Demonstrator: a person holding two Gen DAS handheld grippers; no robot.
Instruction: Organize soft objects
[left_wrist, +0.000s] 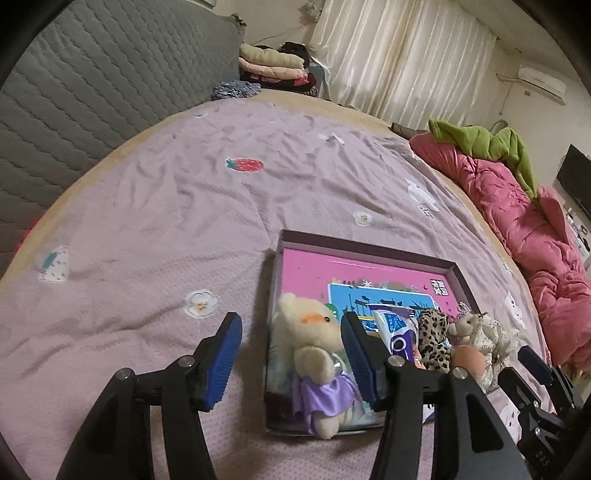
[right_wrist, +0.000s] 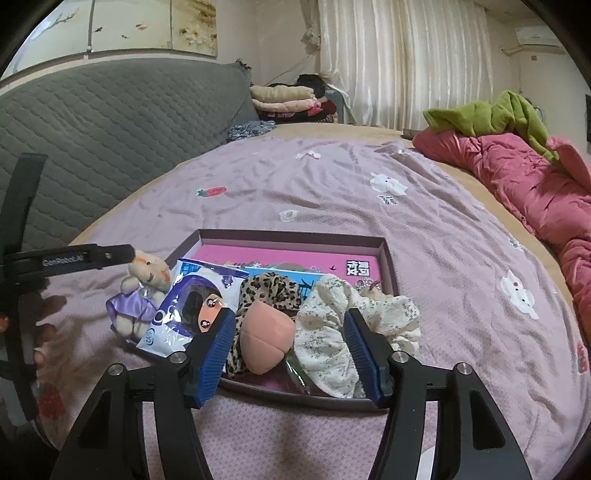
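Note:
A shallow box with a pink lining lies on the lilac bedspread. A cream plush in a purple dress leans at the box's left edge. It stands between the wide-apart jaws of my left gripper, beside the right pad; the left pad is clear of it. Beside it lie a tissue packet, a leopard scrunchie, a peach soft piece and a floral scrunchie. My right gripper stands open over the peach piece and the floral scrunchie.
A pink quilt with a green garment runs along the bed's right side. A grey quilted headboard and folded clothes are at the far end. A hand holds the left gripper's handle.

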